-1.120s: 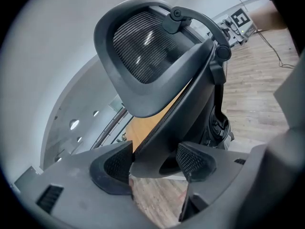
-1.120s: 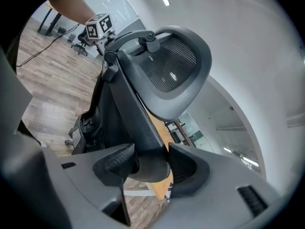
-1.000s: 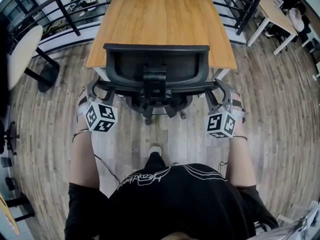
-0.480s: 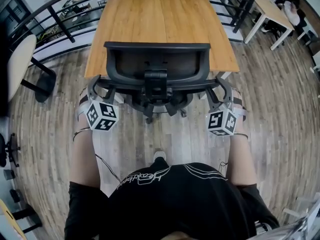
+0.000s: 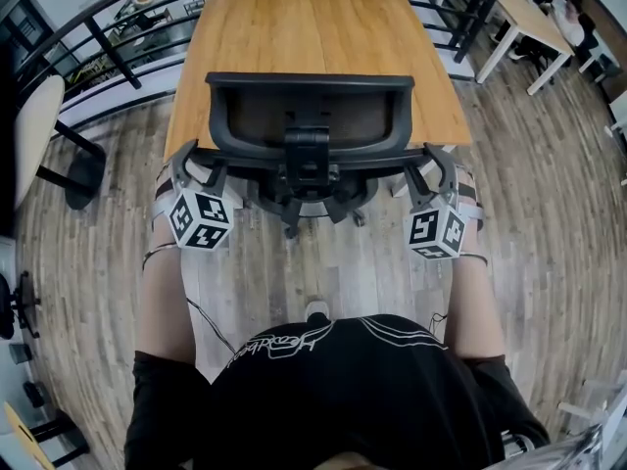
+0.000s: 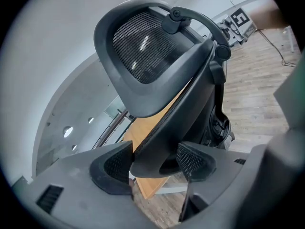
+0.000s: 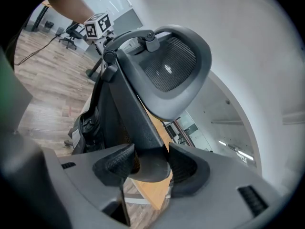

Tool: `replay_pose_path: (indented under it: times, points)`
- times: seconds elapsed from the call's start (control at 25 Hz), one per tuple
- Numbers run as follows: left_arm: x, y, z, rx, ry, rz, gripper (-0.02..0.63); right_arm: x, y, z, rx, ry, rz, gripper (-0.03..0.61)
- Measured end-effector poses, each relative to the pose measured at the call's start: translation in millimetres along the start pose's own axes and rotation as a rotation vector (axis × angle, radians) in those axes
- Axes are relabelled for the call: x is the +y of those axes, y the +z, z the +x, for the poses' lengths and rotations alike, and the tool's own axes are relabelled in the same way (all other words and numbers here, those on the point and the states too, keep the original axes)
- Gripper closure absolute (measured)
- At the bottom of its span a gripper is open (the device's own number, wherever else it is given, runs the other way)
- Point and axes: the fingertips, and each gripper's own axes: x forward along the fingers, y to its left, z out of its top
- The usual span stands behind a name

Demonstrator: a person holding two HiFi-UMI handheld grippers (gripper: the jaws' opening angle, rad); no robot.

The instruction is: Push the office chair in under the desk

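A black mesh-back office chair [image 5: 309,116] stands at the near edge of a wooden desk [image 5: 309,27], its backrest facing me. My left gripper [image 5: 188,176] is shut on the left end of the backrest frame, and my right gripper [image 5: 431,176] is shut on the right end. In the left gripper view the jaws of the left gripper [image 6: 153,162] pinch the chair [image 6: 157,66] by its black frame edge. The right gripper view shows the right gripper [image 7: 147,163] clamped the same way on the chair [image 7: 162,66]. The seat is hidden below the backrest and desk.
A black railing [image 5: 118,52] runs behind and beside the desk. A white round table [image 5: 34,116] stands at the left, and a white desk [image 5: 534,18] at the upper right. The chair's base and castors [image 5: 294,209] rest on the wood floor, and my foot [image 5: 315,311] is behind them.
Chair and both grippers have moved forward toward the desk; the backrest now lies further over the desk's near edge. Both grips are unchanged.
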Motion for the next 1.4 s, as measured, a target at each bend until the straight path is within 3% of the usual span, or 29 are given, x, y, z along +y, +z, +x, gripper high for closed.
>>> replay_pose_path:
  times: [1.08, 1.4]
  points:
    - [-9, 4, 3, -0.070, -0.019, 0.015, 0.341, -7, -11, 33, 0.072, -0.065, -0.026, 0.333]
    - [-2, 10, -2, -0.120, -0.084, -0.098, 0.334, -16, -10, 37, 0.084, -0.027, 0.024, 0.321]
